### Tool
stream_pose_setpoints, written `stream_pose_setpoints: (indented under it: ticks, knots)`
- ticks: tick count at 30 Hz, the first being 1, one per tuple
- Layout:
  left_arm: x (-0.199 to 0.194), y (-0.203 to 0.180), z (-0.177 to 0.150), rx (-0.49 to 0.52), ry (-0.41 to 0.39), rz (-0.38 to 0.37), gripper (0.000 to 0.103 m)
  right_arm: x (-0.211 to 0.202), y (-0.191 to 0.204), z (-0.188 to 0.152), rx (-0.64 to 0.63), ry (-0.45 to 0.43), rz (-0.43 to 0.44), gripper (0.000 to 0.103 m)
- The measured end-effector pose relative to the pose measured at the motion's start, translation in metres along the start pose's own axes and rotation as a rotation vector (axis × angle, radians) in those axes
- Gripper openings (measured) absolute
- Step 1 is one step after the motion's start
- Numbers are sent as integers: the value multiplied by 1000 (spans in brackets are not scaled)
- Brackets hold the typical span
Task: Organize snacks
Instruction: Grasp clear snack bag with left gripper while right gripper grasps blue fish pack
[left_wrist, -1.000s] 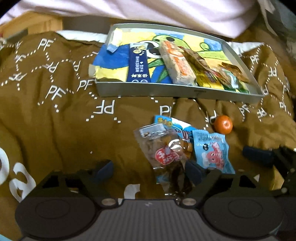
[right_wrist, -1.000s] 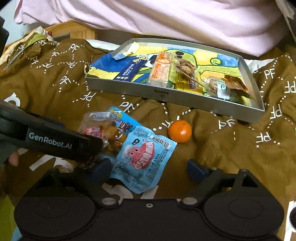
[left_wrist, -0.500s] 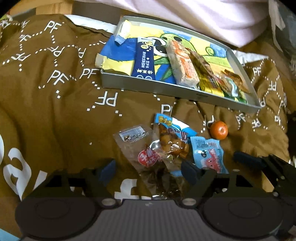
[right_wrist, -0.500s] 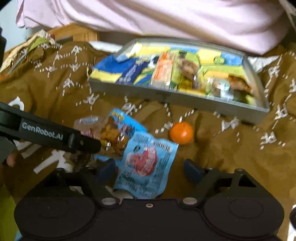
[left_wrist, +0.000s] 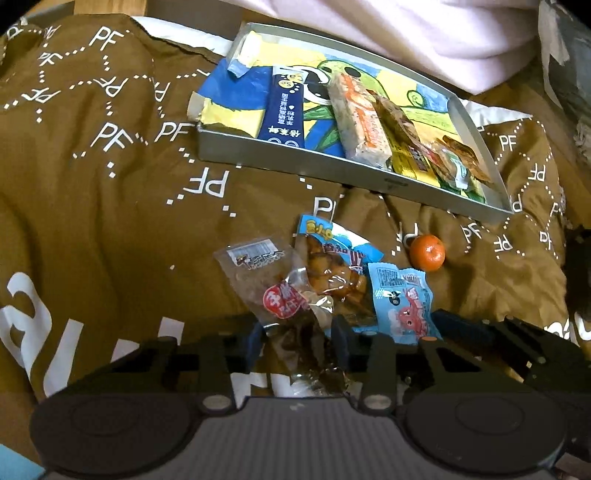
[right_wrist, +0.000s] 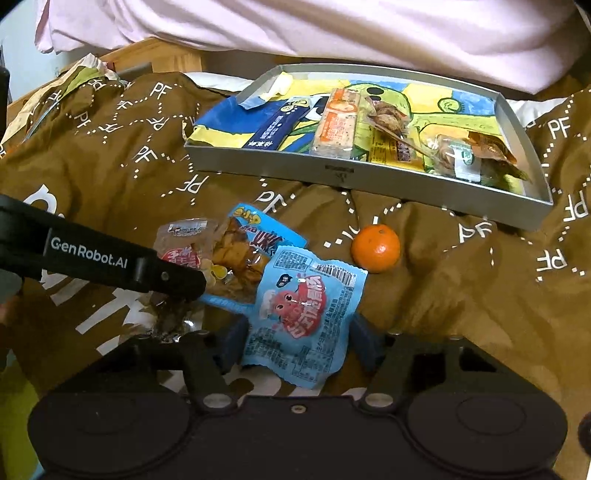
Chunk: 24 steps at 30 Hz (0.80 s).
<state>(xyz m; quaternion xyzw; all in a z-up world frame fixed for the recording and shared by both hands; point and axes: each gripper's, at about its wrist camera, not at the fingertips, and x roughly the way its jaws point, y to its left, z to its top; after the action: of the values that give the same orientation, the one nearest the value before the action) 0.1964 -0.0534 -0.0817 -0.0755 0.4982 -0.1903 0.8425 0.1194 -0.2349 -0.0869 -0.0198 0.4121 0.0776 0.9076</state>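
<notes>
Left gripper (left_wrist: 295, 332): your fingers have the dark lower end of the clear plastic snack packet with the red round label (left_wrist: 282, 295) between them, closed in against its sides. In the right wrist view this gripper (right_wrist: 177, 286) is the black arm marked "GenRobot.AI" entering from 9 o'clock.

Right gripper (right_wrist: 295, 338): your fingers sit on either side of the light blue foil packet printed with a red cartoon creature (right_wrist: 303, 310), close to its edges; you cannot tell whether they press it or only flank it.

Clear packet: crinkled film, a white barcode strip at its top, brown pieces inside.

Middle packet: a blue-edged bag with a window showing golden-brown pieces (left_wrist: 334, 269) lies between the two, overlapped by both.

Small round orange fruit (right_wrist: 375, 247): at 1 o'clock of the light blue packet, apart from it, on the brown bedcover printed with white "PF" letters (left_wrist: 110, 192).

Shallow grey metal tray lined with a yellow, blue and green drawing (right_wrist: 347, 171): at 12 o'clock past the loose snacks. It holds a dark blue stick pack (left_wrist: 282, 110), an orange-and-white bar (left_wrist: 360, 118) and several brown wrapped snacks toward its 3 o'clock end.
</notes>
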Motion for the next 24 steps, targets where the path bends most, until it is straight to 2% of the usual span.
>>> stream_pose_setpoints:
  ticks: [5, 9, 16, 21, 22, 24]
  knots:
    - [-1, -1, -2, 13, -9, 2, 41, -1, -1, 0, 8, -3, 2, 61]
    - [-7, 1, -4, -19, -27, -10, 32, -4, 2, -1, -12, -4, -5, 59]
    - [-15, -1, -8, -19, -40, -24, 32, -16, 7, -5, -45, -23, -14, 58]
    - [-27, -1, -12, -28, -62, -38, 31, -31, 12, -7, -91, -70, -39, 58]
    - [-30, -2, -13, -26, -69, -42, 16, -34, 13, -7, -100, -81, -45, 58]
    - [-34, -1, -14, -27, -69, -62, 14, -38, 14, -7, -111, -98, -51, 58]
